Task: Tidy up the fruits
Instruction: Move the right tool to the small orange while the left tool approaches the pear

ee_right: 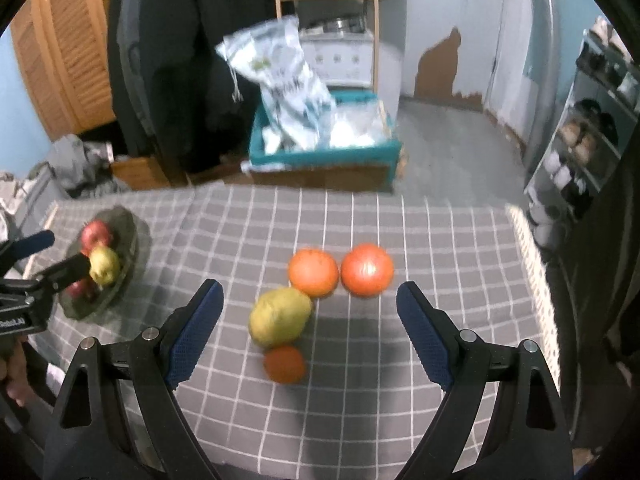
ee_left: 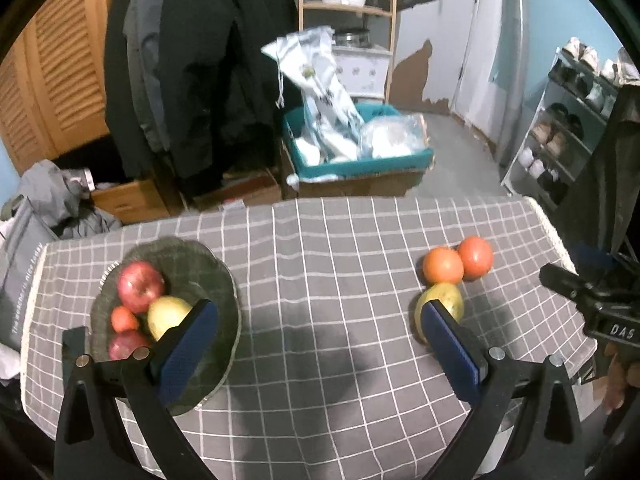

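- Left gripper (ee_left: 320, 316) wide open, nothing held, above grey checked tablecloth (ee_left: 320, 248) between dish and loose fruit.
- Right gripper (ee_right: 310, 296) wide open, empty, over loose fruit group.
- Green dish (ee_left: 188, 264) on left side of cloth: red apple (ee_left: 140, 286), yellow-green pear (ee_left: 166, 314), small orange fruit (ee_left: 124, 318), second red fruit (ee_left: 126, 344) at near edge.
- Loose on right side of cloth: two oranges (ee_right: 313, 271) (ee_right: 367, 269) side by side, touching; yellow pear (ee_right: 279, 315) just in front, touching the left orange; small tangerine (ee_right: 285, 363) nearest, against pear.
- Teal box (ee_left: 384, 162) of bags on floor beyond table.
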Motion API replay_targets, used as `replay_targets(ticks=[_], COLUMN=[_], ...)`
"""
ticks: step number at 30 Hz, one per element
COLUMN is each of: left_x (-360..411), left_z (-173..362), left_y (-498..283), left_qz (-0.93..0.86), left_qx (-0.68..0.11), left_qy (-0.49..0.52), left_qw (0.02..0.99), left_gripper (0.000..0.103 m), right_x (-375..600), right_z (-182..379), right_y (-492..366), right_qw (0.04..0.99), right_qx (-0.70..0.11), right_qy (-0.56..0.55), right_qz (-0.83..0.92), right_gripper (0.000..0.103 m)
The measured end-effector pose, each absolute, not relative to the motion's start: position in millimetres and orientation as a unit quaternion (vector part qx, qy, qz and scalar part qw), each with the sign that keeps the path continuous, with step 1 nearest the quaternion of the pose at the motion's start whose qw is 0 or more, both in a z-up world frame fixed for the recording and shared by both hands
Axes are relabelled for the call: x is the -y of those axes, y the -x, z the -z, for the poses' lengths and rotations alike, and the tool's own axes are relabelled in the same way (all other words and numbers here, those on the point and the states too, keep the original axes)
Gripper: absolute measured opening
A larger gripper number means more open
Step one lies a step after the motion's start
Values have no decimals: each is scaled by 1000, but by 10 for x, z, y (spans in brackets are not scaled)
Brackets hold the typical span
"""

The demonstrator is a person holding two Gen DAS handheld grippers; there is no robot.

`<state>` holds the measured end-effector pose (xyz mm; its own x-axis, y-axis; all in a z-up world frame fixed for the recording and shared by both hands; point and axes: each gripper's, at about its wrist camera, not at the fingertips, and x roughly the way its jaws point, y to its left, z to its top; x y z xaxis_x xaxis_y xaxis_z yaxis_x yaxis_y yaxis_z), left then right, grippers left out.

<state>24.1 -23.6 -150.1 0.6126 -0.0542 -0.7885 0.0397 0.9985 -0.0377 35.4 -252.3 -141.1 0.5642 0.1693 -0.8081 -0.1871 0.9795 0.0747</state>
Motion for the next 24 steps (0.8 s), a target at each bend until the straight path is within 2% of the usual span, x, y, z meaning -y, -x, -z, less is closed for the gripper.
replay_targets(ticks=[13,24], left_x=[405,395], left_z=[2181,2608], left_y=[-341,-395], left_qz=[27,12], left_qx=[-508,-545], left_qy=[-2,-12], left_qw=[861,838], left_gripper=[102,102], right_x=[2407,2262], right_z=[2240,2623], right_y=[-439,-447], right_qw=[826,802], right_qx=[-552,-585], right_qy=[20,33], right_qz=[-113,-115], right_gripper=[88,88])
